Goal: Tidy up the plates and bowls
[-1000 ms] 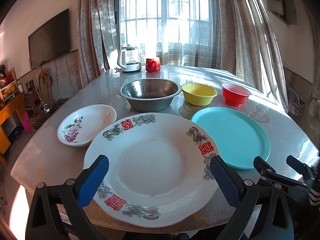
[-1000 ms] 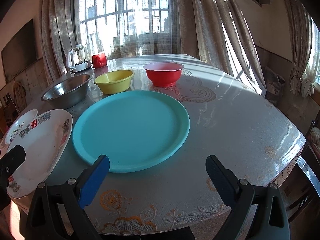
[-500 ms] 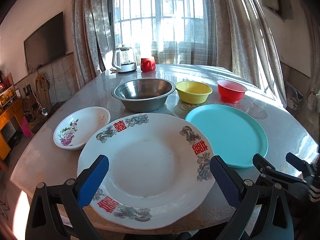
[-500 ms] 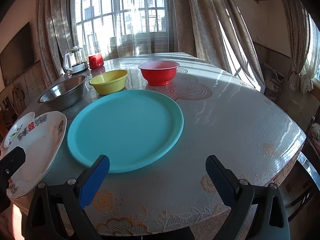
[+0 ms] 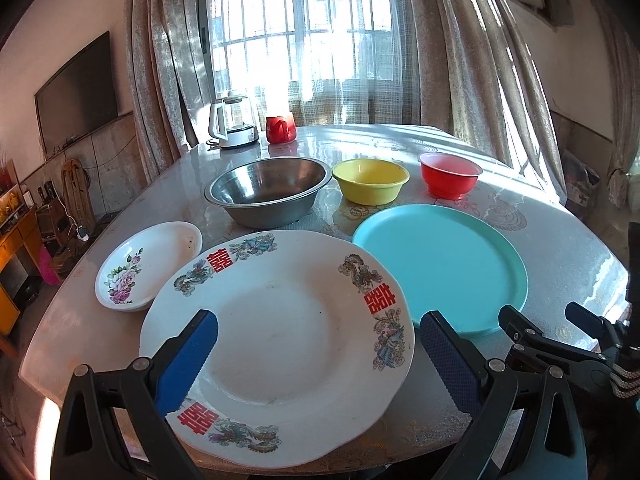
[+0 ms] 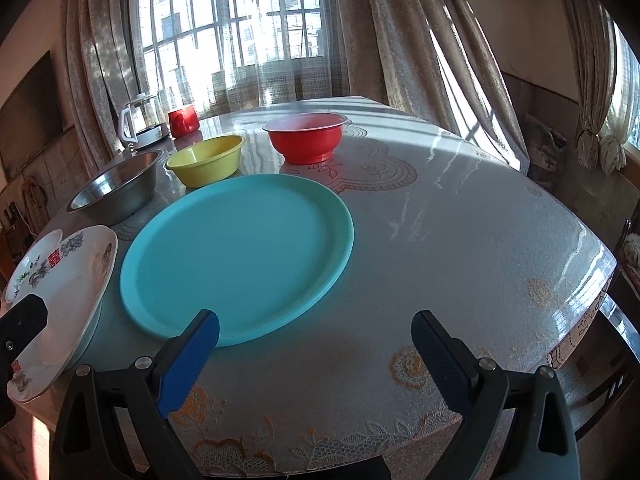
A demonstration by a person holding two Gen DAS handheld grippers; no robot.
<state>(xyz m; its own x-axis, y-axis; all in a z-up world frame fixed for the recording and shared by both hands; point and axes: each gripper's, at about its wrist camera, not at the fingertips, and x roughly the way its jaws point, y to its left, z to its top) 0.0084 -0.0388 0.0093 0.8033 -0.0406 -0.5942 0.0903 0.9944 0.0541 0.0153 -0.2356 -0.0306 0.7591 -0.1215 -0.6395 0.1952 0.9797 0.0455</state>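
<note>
Left gripper (image 5: 316, 354): spread wide, empty, over the large white plate (image 5: 276, 344).
Right gripper (image 6: 315, 354): wide, empty, near the teal plate (image 6: 236, 252).
Left view only: whole small floral dish (image 5: 148, 266), left of the white plate.

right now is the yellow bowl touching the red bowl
Apart. The left wrist view shows bare table between the yellow bowl and red bowl.

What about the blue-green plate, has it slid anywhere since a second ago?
No. The turquoise plate sits the same against the yellow bowl and the red bowl. Everything drifts left together, so only the view shifted.
</note>
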